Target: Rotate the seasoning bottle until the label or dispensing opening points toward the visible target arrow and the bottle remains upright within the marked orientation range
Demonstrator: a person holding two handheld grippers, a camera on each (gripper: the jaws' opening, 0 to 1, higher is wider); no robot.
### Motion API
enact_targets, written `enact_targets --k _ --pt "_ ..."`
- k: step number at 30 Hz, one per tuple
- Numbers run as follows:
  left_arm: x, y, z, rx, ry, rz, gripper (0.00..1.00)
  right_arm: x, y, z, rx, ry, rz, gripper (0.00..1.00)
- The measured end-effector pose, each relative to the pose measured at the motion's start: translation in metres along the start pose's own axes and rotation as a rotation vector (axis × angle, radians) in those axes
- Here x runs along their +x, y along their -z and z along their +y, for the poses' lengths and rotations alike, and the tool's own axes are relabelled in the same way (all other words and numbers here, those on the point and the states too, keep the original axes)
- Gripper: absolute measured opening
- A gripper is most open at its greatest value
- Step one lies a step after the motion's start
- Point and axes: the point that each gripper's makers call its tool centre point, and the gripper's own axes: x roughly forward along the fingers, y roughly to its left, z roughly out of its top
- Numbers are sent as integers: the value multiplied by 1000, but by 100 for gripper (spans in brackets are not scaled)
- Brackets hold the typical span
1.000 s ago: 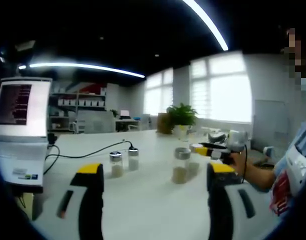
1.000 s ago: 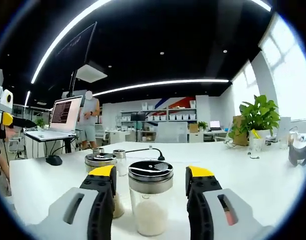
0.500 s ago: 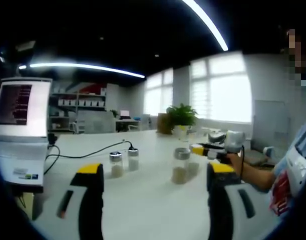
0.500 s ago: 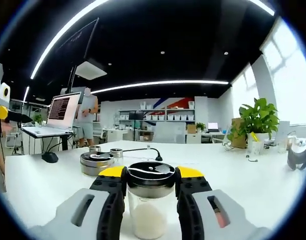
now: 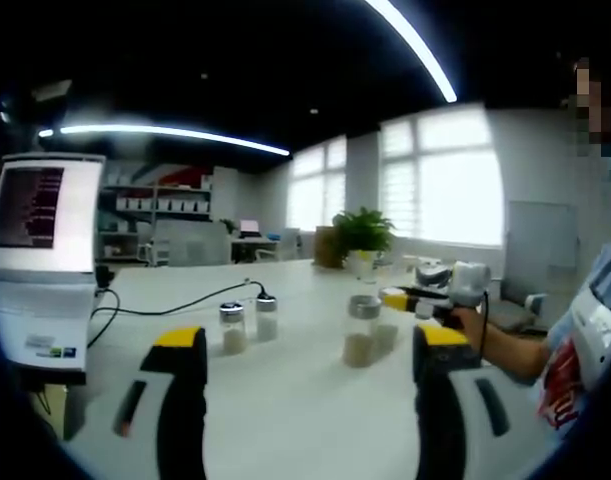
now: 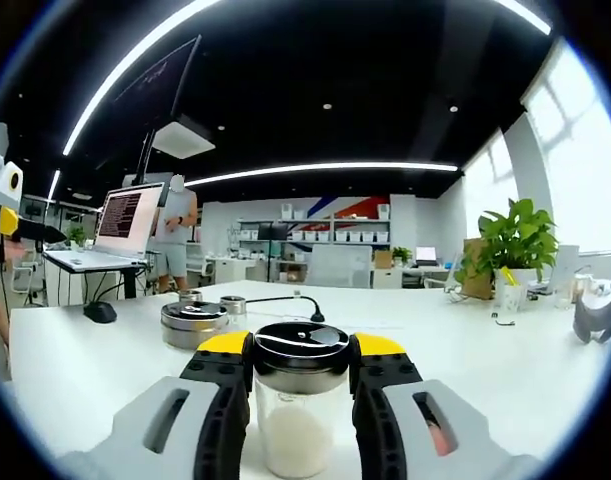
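Upright on the white table, the seasoning bottle of pale powder is clamped just under its black cap between the right gripper's yellow-tipped jaws, while the left gripper hangs wide apart, gripping nothing, well back from it.

laptop cut off at left edge, screen text unreadable
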Motion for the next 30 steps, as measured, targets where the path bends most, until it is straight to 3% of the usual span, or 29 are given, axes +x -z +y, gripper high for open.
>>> enact_targets --k 15,30 --pt "-1 0 0 0 -2 -2 90 -2 1 -1 14 -44 7 37" --pt "0 0 -2 1 0 1 90 -4 2 0 43 -145 25 37"
